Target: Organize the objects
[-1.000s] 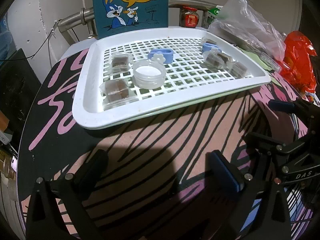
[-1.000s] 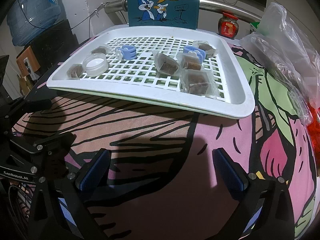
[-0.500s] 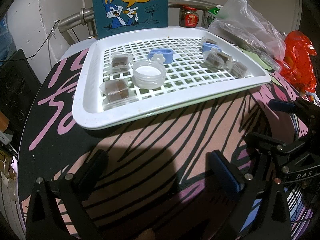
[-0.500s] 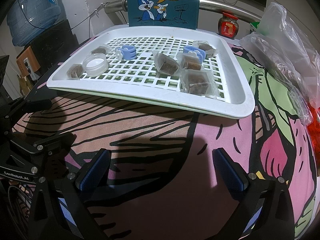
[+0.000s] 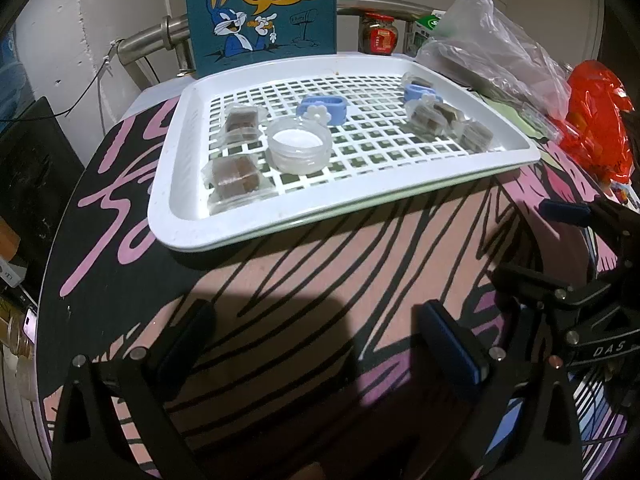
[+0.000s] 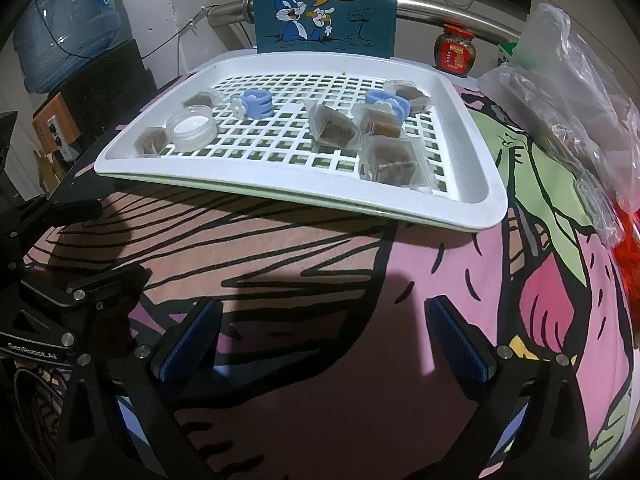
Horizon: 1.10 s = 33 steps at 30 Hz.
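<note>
Before us, our cartoon-print table (image 5: 312, 264), white lattice tray (image 5: 248, 232) upon it, plastic bags (image 5: 492, 52) right of tray.

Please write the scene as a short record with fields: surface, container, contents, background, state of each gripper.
surface: table with cartoon-print cloth
container: white slotted tray
contents: clear round jar, two blue flower rings, several wrapped brown cubes
background: Bugs Bunny sign, red-lidded jar, clear plastic bag
left gripper: open, empty, short of the tray
right gripper: open, empty, short of the tray
</note>
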Tool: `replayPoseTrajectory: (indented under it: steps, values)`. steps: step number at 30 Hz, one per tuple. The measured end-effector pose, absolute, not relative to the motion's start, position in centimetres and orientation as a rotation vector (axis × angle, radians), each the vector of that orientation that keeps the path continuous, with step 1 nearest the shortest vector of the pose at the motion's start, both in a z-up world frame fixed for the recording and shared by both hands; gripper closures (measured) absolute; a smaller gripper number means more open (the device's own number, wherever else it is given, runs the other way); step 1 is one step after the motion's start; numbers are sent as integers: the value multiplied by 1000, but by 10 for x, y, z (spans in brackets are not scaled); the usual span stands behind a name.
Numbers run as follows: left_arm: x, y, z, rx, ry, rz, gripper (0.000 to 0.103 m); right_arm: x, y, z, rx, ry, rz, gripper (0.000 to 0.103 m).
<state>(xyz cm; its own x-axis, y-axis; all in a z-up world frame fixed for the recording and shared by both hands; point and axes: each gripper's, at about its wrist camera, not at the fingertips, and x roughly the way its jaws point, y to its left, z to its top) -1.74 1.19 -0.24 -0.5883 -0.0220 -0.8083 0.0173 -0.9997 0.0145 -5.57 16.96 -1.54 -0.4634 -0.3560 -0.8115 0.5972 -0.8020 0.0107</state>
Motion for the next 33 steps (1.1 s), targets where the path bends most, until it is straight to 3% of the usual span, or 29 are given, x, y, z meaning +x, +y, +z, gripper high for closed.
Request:
replayPoseTrajectory:
  steps: [33]
  values:
    - [-15,12,-2,1415,-7,-2780,0,-53,172,-16,1162,372,-2259,0]
